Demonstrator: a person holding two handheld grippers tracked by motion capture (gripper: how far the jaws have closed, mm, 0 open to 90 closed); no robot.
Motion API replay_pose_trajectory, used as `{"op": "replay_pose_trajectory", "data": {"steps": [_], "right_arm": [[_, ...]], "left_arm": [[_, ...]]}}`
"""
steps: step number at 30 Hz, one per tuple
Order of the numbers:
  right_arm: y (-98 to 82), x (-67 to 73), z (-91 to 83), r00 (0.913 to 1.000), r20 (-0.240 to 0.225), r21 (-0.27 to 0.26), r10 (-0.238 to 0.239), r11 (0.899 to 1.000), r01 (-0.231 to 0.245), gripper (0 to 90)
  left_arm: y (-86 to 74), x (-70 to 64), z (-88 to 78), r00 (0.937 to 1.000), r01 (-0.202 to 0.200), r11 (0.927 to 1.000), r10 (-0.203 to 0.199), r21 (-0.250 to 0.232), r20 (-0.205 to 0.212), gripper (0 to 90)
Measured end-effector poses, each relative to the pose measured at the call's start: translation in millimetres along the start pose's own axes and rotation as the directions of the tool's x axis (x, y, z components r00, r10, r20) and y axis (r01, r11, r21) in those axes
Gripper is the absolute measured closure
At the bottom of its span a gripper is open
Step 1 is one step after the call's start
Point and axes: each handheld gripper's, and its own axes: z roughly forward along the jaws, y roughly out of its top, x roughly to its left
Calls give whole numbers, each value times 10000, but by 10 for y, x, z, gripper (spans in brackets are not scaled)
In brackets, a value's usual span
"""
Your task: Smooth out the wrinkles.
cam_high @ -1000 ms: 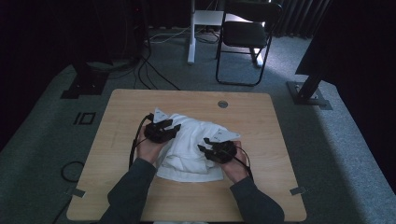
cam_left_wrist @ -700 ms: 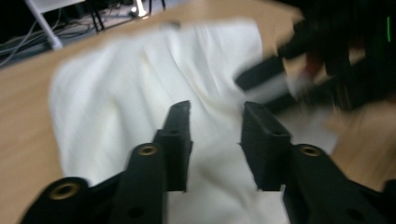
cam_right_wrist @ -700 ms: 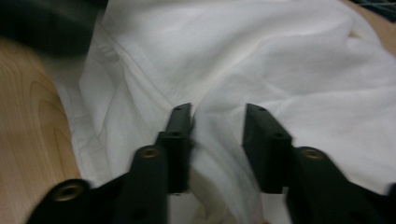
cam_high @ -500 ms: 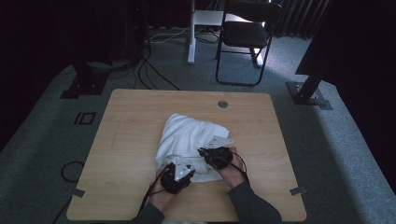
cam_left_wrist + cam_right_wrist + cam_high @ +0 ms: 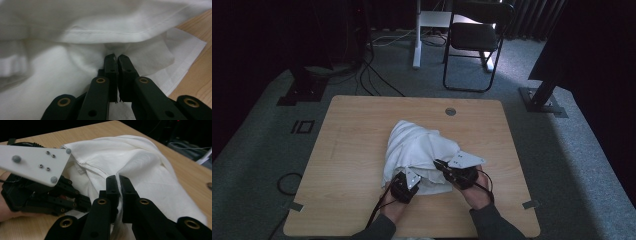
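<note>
White cloth (image 5: 419,150) bunched at the table's (image 5: 352,150) centre toward the near edge, left gripper (image 5: 406,181) having just closed, jaws clenched on its near hem, right gripper (image 5: 447,169) pinching a fold just beside it.

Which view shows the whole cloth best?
The high view: the cloth lies bunched on the table, its full outline visible. The left gripper view shows hems and folds up close; the right gripper view shows one draped side.
</note>
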Motion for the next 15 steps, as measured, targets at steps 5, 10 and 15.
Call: {"op": "replay_pose_trajectory", "data": {"steps": [5, 10, 15], "right_arm": [[-124, 0, -70, 9999, -71, 168, 153, 9997, -151, 871], [-536, -34, 179, 9958, -509, 1887, 757, 9799, -648, 875], [-778, -61, 202, 9896, -789, 2755, 1202, 9567, -943, 873]], "left_arm": [[25, 19, 0, 9998, 205, 9997, -205, -144, -43, 896], [67, 49, -4, 9991, 423, 9989, -425, -215, -80, 900], [41, 78, 28, 9976, 698, 9975, -697, -103, 49, 900]]}}
